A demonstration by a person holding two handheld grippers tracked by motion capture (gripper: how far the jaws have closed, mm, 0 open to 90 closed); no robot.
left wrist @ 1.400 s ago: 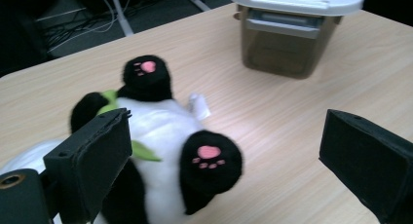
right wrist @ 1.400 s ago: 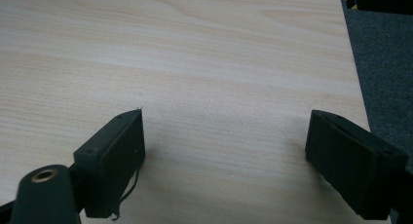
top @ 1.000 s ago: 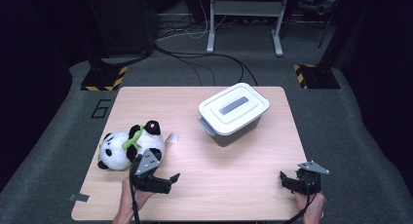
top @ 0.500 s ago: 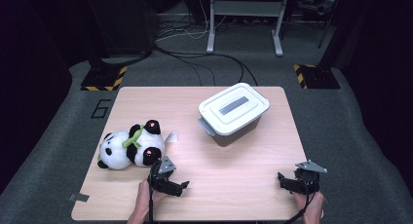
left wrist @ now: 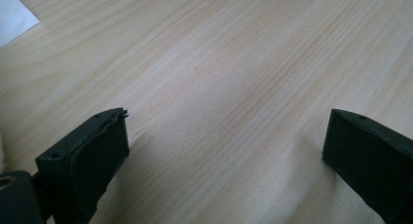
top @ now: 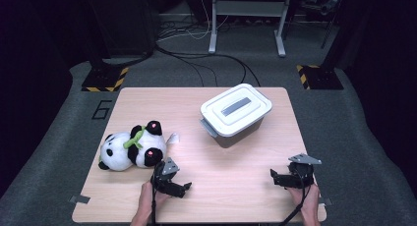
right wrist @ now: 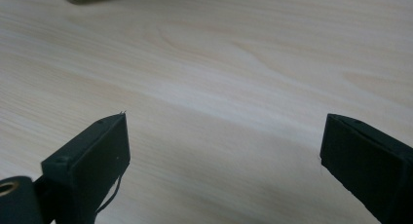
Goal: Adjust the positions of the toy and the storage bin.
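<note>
- Presently my left gripper [top: 186, 187] rests low on the table [top: 236, 186] near its front edge, jaws spread wide with nothing but bare wood between them.
- My right gripper [top: 273, 176] sits well apart at the front right, equally wide open and empty, its jaws pointing left.
- My left gripper is the nearer to the toy panda [top: 129, 148], which lies on its side just behind and to the left of it, long axis running left to right across the table.
- A white lidded box [top: 236, 113] stands farther back, right of centre, nearer my right gripper.
- I judge that nothing blocks the short reach back to the panda.
</note>
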